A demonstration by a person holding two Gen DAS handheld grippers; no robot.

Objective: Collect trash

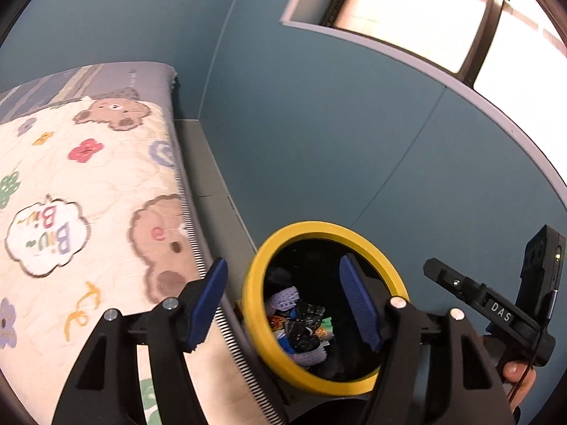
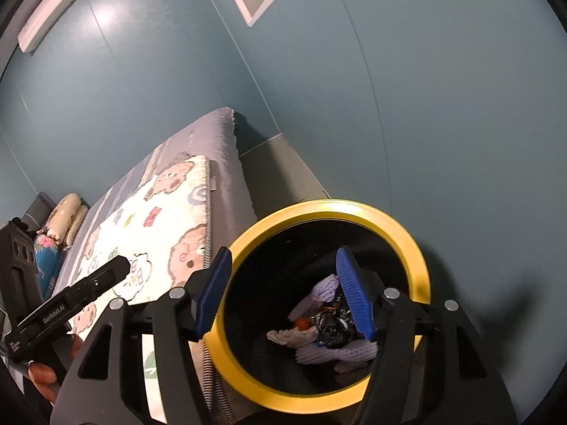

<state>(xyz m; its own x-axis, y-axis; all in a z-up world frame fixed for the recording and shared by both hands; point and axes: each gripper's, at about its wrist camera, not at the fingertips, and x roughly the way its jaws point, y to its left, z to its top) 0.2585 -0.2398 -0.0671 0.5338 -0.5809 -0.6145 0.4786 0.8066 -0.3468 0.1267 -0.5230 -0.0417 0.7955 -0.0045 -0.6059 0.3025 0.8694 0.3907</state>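
Well, you have the bed [image 1: 85, 184] on the left and the yellow-rimmed bin [image 2: 418, 248] squeezed between it and the blue wall [image 1: 319, 124]. Inside the bin lies the trash [image 2: 329, 326]: purple foam netting, dark wrappers, a few coloured scraps (exact kinds are hard to tell). Your left gripper [image 1: 283, 304] and right gripper [image 2: 283, 294] both hang over the bin mouth, jaws apart and empty. The drop looks done; no loose trash shows on the bed.

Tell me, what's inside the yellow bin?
Inside the yellow bin: purple foam netting, crumpled black wrappers, something orange. What lies underneath is covered.
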